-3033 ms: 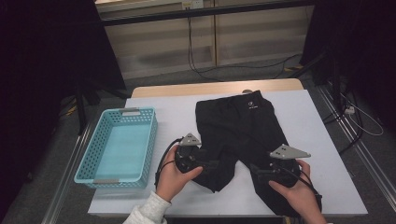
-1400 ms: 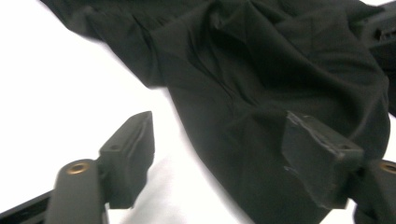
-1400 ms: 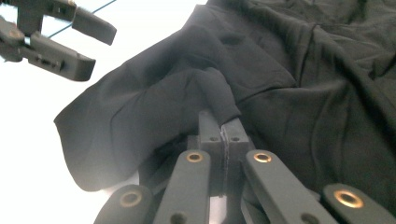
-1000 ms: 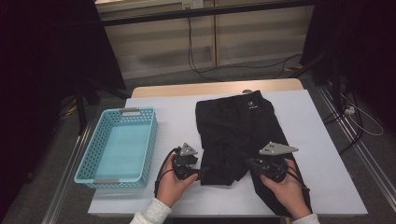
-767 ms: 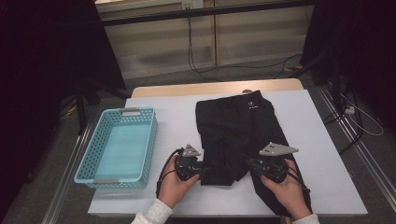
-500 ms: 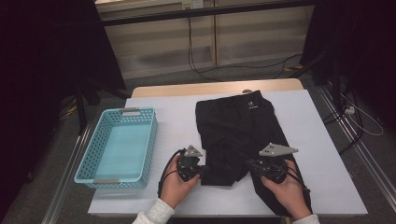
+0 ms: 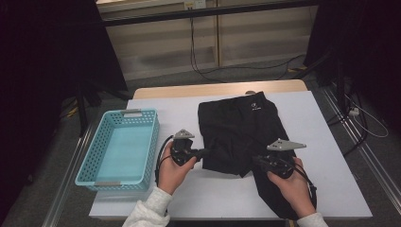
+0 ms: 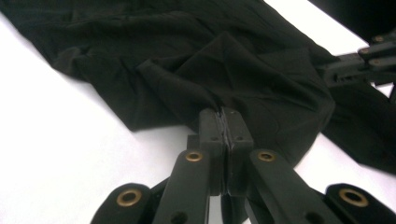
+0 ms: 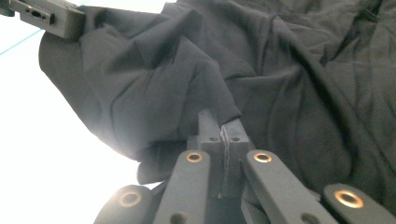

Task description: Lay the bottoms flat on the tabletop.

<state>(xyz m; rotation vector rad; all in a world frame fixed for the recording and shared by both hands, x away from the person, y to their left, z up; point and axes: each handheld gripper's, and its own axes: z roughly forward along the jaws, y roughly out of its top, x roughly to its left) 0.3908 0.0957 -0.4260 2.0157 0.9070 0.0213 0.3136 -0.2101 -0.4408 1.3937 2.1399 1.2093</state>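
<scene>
A pair of black trousers lies on the white table, waist at the far end, with its left leg folded back up. My left gripper is shut on the cloth at the fold's left edge; in the left gripper view its jaws pinch a raised ridge of the trousers. Pointing left from the right side, my right gripper is shut on the hem at the fold's right end. In the right gripper view its jaws clamp a corner of the cloth.
A light blue mesh basket, with nothing in it, stands at the table's left side. Bare white tabletop shows between the basket and the trousers and along the near edge. Cables run over the floor beyond the table.
My left gripper has shifted a little away from the person and upward, and the cloth edge in it has lifted. The right gripper has stayed where it was.
</scene>
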